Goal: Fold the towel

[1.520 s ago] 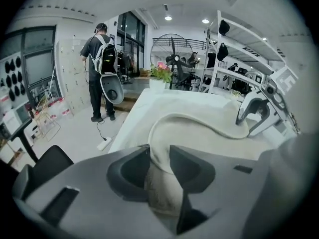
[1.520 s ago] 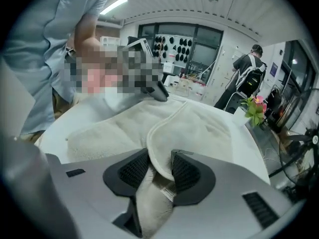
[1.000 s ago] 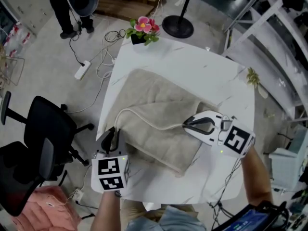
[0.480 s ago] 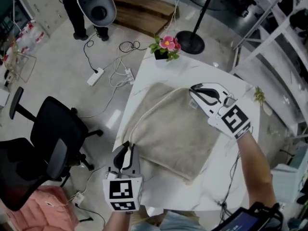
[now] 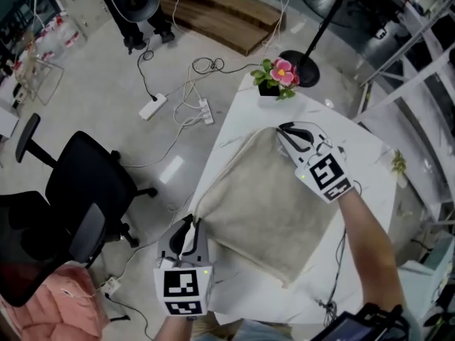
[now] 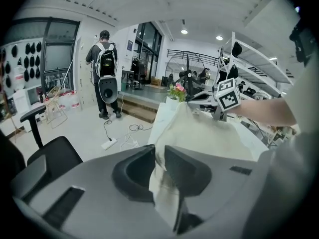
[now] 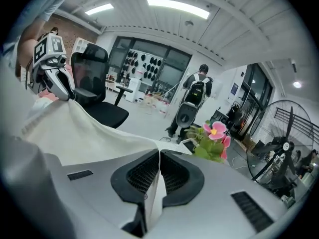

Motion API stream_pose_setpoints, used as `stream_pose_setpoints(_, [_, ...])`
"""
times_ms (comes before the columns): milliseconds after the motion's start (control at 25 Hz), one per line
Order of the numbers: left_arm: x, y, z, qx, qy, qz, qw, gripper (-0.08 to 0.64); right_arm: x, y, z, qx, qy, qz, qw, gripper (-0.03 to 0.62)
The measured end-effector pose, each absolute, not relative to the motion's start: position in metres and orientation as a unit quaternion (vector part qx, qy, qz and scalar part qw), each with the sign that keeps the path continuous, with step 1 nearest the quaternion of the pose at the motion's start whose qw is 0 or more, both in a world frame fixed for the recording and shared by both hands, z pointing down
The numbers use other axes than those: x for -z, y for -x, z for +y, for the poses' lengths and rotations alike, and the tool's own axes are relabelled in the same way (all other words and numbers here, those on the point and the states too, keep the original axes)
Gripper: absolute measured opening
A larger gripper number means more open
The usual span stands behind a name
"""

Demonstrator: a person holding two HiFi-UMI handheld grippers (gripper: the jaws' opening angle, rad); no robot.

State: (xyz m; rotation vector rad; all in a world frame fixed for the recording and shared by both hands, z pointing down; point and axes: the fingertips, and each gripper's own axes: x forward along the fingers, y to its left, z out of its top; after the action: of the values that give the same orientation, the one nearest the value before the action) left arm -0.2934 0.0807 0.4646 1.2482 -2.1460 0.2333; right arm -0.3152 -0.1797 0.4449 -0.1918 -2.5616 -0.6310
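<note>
Over the white counter, pinching the towel at its near corner with the left hand-held gripper and at its far corner with the right hand-held gripper. Advisable: holding the shared edge taut, lowering both corners together, squarely onto the layer beneath.

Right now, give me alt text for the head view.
Seen from above, two handheld grippers hold a beige towel lying on a white table: the left gripper, jaws just closing further, pinches its near-left corner, the right gripper its far corner near a potted pink flower.
</note>
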Motion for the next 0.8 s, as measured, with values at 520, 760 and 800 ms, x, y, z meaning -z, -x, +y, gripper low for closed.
stream_pose_setpoints(520, [-0.517, 0.309, 0.085, -0.134, -0.457, -0.804, 0.356, 0.061, -0.519, 0.353, -0.205, 0.212, 0.061, -0.922, 0.320, 0.029])
stream_pose_setpoints(760, [-0.518, 0.309, 0.081, -0.160, -0.468, -0.796, 0.349, 0.088, -0.518, 0.353, -0.199, 0.169, 0.078, -0.924, 0.333, 0.081])
stream_pose_setpoints(800, [-0.512, 0.309, 0.082, -0.155, -0.474, -0.795, 0.345, 0.140, -0.507, 0.351, -0.197, 0.140, 0.086, -0.932, 0.322, 0.160])
